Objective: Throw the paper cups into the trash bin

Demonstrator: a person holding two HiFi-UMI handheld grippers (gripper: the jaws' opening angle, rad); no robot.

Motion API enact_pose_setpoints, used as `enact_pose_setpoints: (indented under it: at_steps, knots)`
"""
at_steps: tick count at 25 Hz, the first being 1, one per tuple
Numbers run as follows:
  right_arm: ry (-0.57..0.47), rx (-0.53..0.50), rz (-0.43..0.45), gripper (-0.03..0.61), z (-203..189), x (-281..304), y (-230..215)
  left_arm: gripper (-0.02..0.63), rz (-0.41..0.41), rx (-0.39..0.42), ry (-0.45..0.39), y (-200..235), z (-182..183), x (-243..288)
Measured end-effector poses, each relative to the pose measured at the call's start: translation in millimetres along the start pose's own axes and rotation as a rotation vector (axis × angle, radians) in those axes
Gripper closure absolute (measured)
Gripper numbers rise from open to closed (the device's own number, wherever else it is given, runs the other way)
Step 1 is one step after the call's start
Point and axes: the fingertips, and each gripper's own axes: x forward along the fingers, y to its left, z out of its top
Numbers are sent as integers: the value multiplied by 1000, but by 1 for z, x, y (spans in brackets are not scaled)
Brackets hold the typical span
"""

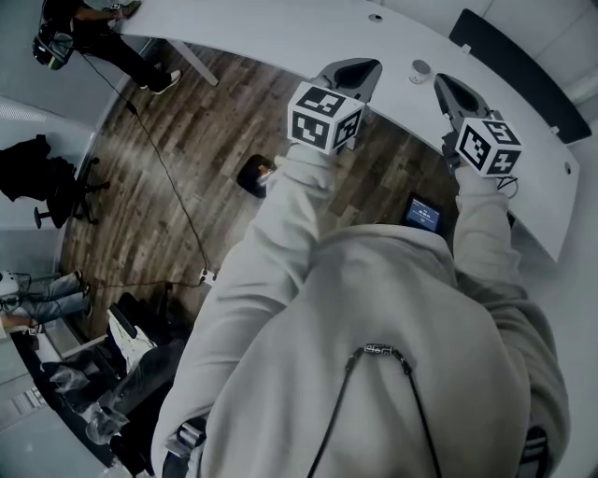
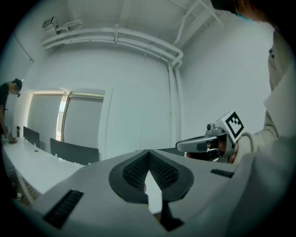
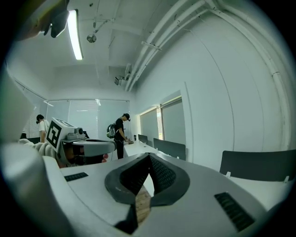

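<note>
Upper centre, left gripper (image 1: pixel 366 70) and right gripper (image 1: pixel 445 89) are pressed together, empty; paper cups, unseen here, should be light and crushable, best pinched at the rim.

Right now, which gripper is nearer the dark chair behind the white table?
Right. The right gripper is across the table from the chair; the left gripper is farther left.

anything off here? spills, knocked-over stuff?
Nothing spilled or damaged. Only oddity: no paper cup in any view, and both the left gripper and right gripper are shut on nothing near the white table.
</note>
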Motion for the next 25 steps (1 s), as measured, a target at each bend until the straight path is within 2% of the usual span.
enact_pose_setpoints:
  at_steps: [6,14,17,22,25]
  knots:
    - [21,-12,-2,560,-4,8,-24,618,-16,-65,-24,3,6,27]
    - [-7,35,8,560,3,7,-92,618,-37,-25,-63,-9,24,95]
    - [0,62,12,560,-5,5,-116,618,-48,10,-42,-19,21,121]
    - [4,107,33,560,-26,0,-143,618,-24,-49,-14,-19,5,156]
    - [4,123,46,560,-35,-3,-147,618,-56,-16,23,-29,-2,167]
